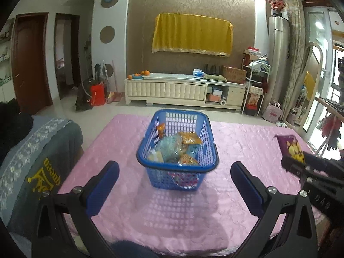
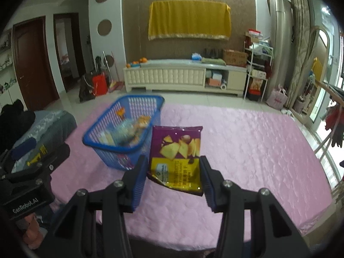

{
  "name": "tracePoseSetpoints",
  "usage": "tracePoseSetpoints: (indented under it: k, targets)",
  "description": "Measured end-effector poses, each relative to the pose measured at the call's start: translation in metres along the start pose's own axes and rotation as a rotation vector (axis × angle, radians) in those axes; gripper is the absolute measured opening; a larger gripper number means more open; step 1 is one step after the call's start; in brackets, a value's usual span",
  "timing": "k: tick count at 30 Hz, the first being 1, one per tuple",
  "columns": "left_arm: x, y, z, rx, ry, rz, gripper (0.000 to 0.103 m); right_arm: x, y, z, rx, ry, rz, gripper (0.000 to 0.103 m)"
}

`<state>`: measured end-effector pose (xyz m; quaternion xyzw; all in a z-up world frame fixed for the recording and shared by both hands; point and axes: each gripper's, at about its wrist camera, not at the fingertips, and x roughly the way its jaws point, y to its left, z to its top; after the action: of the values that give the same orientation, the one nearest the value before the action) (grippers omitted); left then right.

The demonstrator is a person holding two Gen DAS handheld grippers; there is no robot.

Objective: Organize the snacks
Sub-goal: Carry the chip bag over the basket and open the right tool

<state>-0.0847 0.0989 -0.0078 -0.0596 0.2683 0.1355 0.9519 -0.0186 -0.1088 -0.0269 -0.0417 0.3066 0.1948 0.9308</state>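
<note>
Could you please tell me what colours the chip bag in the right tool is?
The chip bag is purple on top, yellow below; clearest in the right wrist view.

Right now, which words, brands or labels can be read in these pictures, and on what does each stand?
"GenRobot.AI": on the left gripper body, seen from the right wrist.
"queen", sideways under a yellow crown: on the grey cloth beside the table.
Chip bag held by the right gripper: print too blurred.
Snack packets in the blue basket: unreadable.

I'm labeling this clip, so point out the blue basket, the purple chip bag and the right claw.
blue basket (image 1: 150, 173): left wrist view, its near mesh wall.
purple chip bag (image 2: 177, 148): right wrist view, the chips printed on its front.
right claw (image 2: 172, 175): right wrist view, midway between its fingertips, which are gripping the bag.
</note>
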Motion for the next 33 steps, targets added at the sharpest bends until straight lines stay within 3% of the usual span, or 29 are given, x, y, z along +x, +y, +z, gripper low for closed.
tracePoseSetpoints:
  k: [5,16,24,28,33]
  targets:
    - [0.014,0.033,0.019,-0.026,0.007,0.001,0.103,0.010,0.018,0.023,0.008,-0.032,0.027,0.052]
    - [0.059,0.075,0.034,-0.062,0.029,0.026,0.103,0.072,0.056,0.057,-0.072,-0.001,0.077,0.052]
    - [0.103,0.087,0.030,-0.086,0.110,-0.027,0.103,0.124,0.076,0.051,-0.097,0.078,0.114,0.052]
    - [0.115,0.084,0.022,-0.072,0.126,0.016,0.103,0.144,0.080,0.043,-0.095,0.115,0.127,0.052]
    - [0.128,0.081,0.011,-0.083,0.162,0.001,0.103,0.157,0.080,0.034,-0.091,0.139,0.138,0.057]
